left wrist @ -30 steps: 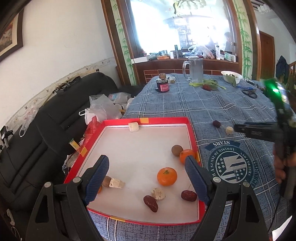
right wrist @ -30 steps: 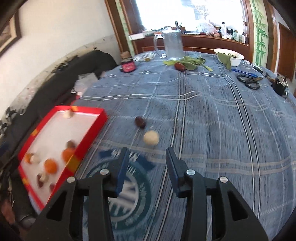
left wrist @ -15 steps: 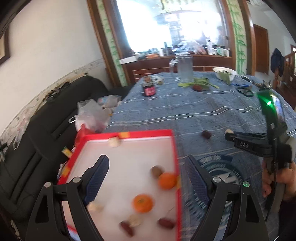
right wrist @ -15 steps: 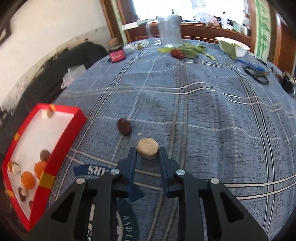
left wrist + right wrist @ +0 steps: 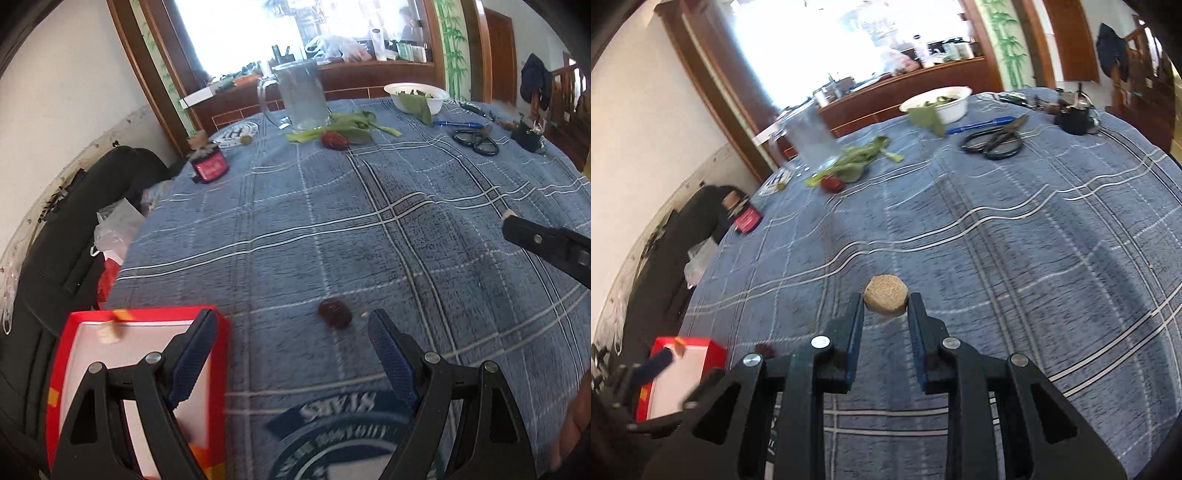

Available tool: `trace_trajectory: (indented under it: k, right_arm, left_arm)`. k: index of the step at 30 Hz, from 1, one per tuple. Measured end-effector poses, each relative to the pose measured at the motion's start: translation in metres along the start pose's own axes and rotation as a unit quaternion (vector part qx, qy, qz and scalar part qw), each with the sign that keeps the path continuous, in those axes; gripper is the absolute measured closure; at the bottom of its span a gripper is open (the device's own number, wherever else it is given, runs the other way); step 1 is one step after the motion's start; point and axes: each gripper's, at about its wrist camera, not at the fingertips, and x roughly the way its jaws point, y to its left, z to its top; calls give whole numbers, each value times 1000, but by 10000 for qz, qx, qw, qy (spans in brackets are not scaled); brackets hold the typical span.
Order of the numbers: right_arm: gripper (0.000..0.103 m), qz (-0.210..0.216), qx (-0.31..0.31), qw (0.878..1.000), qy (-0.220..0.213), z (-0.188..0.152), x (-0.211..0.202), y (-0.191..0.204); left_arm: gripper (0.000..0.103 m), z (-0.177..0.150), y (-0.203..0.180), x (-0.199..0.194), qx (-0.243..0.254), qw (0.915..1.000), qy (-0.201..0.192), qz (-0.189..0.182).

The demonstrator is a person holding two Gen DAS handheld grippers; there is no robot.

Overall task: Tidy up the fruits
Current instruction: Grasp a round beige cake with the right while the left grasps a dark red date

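Observation:
My right gripper (image 5: 885, 308) is shut on a round beige fruit slice (image 5: 886, 294), held clear above the blue checked tablecloth (image 5: 997, 240). In the left wrist view my left gripper (image 5: 291, 330) stands open just above the cloth, with a dark red date (image 5: 334, 313) lying a little beyond and between its fingertips, untouched. The red tray (image 5: 70, 347) with a white floor lies at the lower left, partly under the left finger; a pale fruit piece (image 5: 107, 334) sits near its far edge. The right gripper's tip (image 5: 511, 221) shows at the right edge there.
At the far side of the table stand a glass mug (image 5: 303, 96), green leaves with a red fruit (image 5: 334, 140), a white bowl (image 5: 417, 96), scissors (image 5: 476, 140), a blue pen and a small red jar (image 5: 208, 166). A black sofa (image 5: 74, 221) runs along the left.
The right gripper closed on the beige slice and lifted it off the cloth, rolling as it rose. The left gripper swung right from over the tray to the date on the cloth.

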Motion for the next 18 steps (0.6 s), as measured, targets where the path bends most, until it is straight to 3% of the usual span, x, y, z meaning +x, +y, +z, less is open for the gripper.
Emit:
trace_trajectory:
  k: [3,10,12,14,18]
  right_arm:
    - [77,138,205,9997,88,2,0,-7]
    - [77,282,111,9995,133,2,3,1]
    - [77,303,88,9994,136,2,3,3]
    - [77,326,88,9993,145,2,3,3]
    - [77,339,46,9993,161,2,4,6]
  left_arm:
    - [24,3,-5,11,-34,9999,124,-66]
    - [54,3,-9,38,-242,9976,577,-287]
    - [61,4,-8,39,-335,9971,532,-435]
    - [80,4,-12,39,-273,9970,499,-533]
    - [81,4,-15,39,-203,9975,441,-516]
